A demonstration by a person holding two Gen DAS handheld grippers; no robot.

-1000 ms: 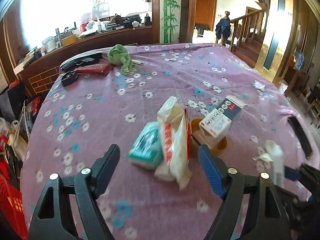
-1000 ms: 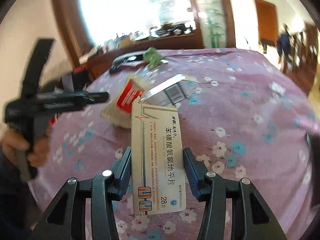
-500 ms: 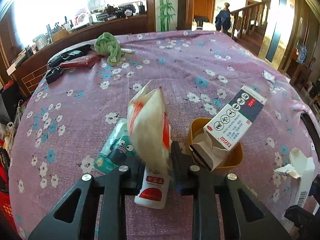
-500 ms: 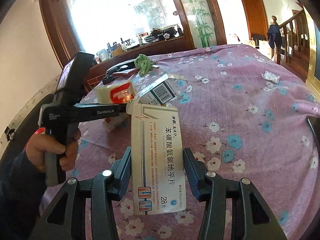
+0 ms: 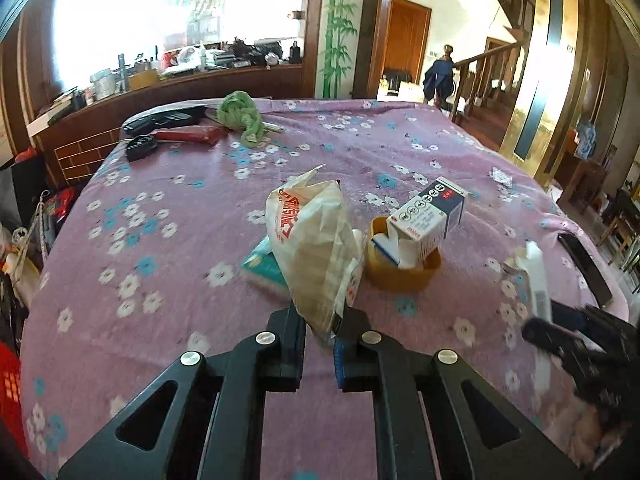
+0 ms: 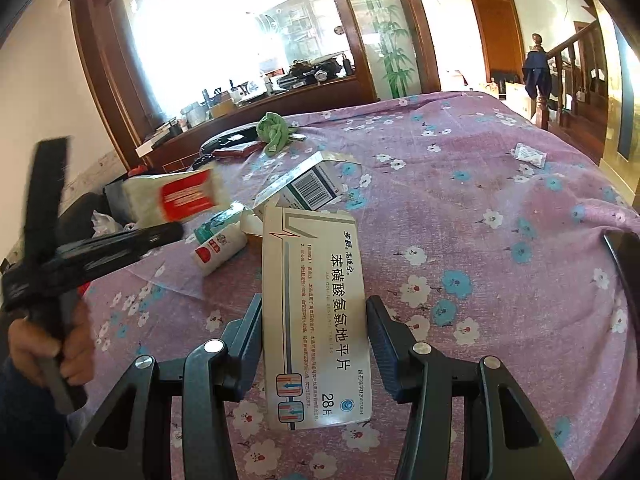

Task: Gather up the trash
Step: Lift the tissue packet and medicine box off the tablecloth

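Note:
My left gripper (image 5: 320,328) is shut on a white and red plastic wrapper (image 5: 316,248) and holds it above the purple flowered tablecloth (image 5: 168,280). The wrapper also shows in the right wrist view (image 6: 176,198). My right gripper (image 6: 314,332) is shut on a white medicine box (image 6: 314,320) with Chinese print, held above the table. A blue and white carton (image 5: 428,216) leans in an orange bowl (image 5: 400,276). A teal packet (image 5: 264,264) lies on the cloth beside the bowl, partly hidden by the wrapper.
A green cloth (image 5: 242,116), a red case (image 5: 186,134) and black items (image 5: 140,148) lie at the far left of the table. A small white sachet (image 5: 502,176) lies at the right. A small white bottle (image 6: 218,250) lies near the carton.
My left gripper has lifted the wrapper up and back from the table. The teal packet stays on the cloth. My right gripper still holds the medicine box and has shifted a little.

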